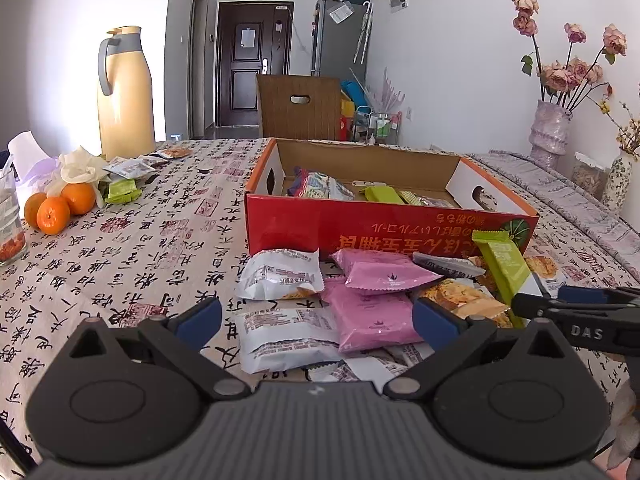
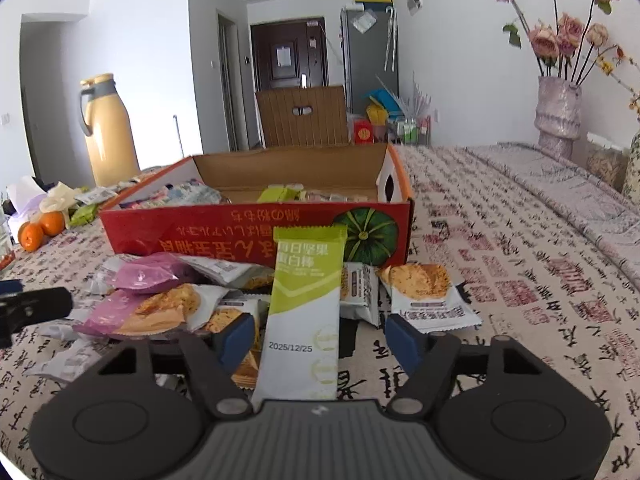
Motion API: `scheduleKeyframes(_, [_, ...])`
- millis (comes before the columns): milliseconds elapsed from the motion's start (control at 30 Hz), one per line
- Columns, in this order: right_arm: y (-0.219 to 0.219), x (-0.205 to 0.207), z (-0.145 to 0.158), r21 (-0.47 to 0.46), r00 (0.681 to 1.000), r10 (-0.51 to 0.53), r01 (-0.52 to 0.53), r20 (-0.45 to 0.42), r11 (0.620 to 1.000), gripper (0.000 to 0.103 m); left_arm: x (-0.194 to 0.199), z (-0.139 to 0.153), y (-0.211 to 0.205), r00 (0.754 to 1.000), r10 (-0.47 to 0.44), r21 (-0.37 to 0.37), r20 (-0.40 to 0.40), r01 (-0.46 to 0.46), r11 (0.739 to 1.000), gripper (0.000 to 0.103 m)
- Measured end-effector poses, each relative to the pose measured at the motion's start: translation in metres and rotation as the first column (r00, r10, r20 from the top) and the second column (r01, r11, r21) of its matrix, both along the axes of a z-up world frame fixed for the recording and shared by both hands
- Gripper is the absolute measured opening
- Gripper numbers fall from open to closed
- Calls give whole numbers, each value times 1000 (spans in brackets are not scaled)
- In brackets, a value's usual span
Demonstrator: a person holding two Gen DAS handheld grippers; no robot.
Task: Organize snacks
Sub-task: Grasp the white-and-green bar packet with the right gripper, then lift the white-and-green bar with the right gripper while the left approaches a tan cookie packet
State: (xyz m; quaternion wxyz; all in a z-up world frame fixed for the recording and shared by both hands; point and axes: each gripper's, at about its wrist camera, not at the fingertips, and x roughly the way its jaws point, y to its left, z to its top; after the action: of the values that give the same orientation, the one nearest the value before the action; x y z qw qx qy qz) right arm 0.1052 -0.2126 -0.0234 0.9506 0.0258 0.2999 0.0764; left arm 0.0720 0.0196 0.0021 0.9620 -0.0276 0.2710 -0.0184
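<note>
A red cardboard box (image 1: 392, 224) (image 2: 256, 232) stands open on the patterned tablecloth with several snack packets inside. In front of it lies a pile of snacks: pink packets (image 1: 376, 276), white packets (image 1: 280, 276) and biscuit packets (image 2: 424, 292). My left gripper (image 1: 316, 320) hangs open just over the near side of the pile, and nothing is between its pads. A green-and-white bar (image 2: 304, 300) (image 1: 502, 268) leans up between the jaws of my right gripper (image 2: 320, 340). The left pad is at the bar's edge, the right pad stands apart from it.
A yellow thermos jug (image 1: 124, 92), oranges (image 1: 56, 208), a glass jar (image 1: 8, 220) and a few loose packets (image 1: 124, 176) sit at the table's far left. A vase of dried roses (image 1: 550, 128) stands at the far right. A chair back (image 1: 300, 108) rises behind the box.
</note>
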Motion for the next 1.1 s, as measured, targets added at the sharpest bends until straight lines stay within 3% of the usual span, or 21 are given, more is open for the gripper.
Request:
scheduleKeyframes(233, [6,18,-8,5,999,3,-3,-41,1000,52,3,-1,3,1000,12,-1,-12,-12,1000,103])
scheduleKeyframes(300, [7,21,-11,10,998,14,-14,-57,1000,40,4,-2,4,1000,17,-2,-17,-17,1000,103])
scheduleKeyframes(833, [-3,4,-4,58,1000,11,-12,22,998,36,13,-2,12,997,64,9,-51,-63,998,103])
scheduleKeyframes(1100, [-15,-9,5,86,997,-22,16,72,996,36,34,-15,23,978,139,48,-158,-133,990,103])
